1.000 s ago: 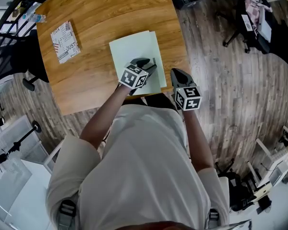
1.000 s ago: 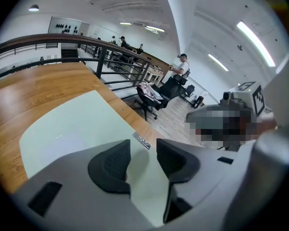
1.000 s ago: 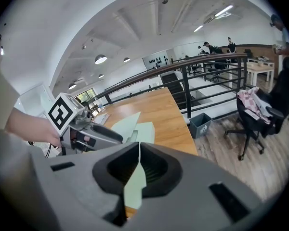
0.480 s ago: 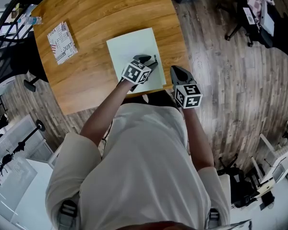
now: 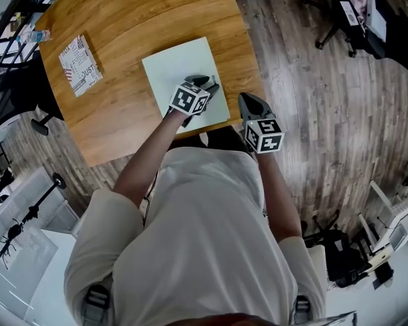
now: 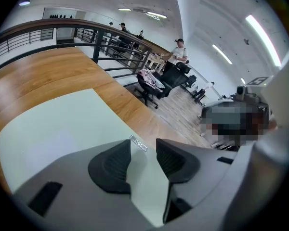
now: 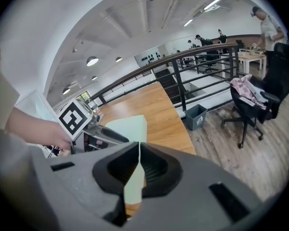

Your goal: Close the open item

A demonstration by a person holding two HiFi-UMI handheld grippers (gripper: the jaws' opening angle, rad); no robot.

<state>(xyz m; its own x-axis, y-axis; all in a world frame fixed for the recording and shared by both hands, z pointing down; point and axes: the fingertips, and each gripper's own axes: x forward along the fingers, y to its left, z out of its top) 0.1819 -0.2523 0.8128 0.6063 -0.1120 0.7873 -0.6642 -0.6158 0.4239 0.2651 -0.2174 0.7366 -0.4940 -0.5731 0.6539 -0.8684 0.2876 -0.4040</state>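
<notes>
Folder, pale green, lies flat on the tabletop. The left gripper hangs over its near right corner, jaws narrowly parted and empty. The right gripper, jaws together, sits just off that edge.

The patterned booklet near the bench's left edge carries bold letters that seem to read "JUST"; its remaining print is too small to read. A small tag on the pale green folder bears print too fine to make out.
</notes>
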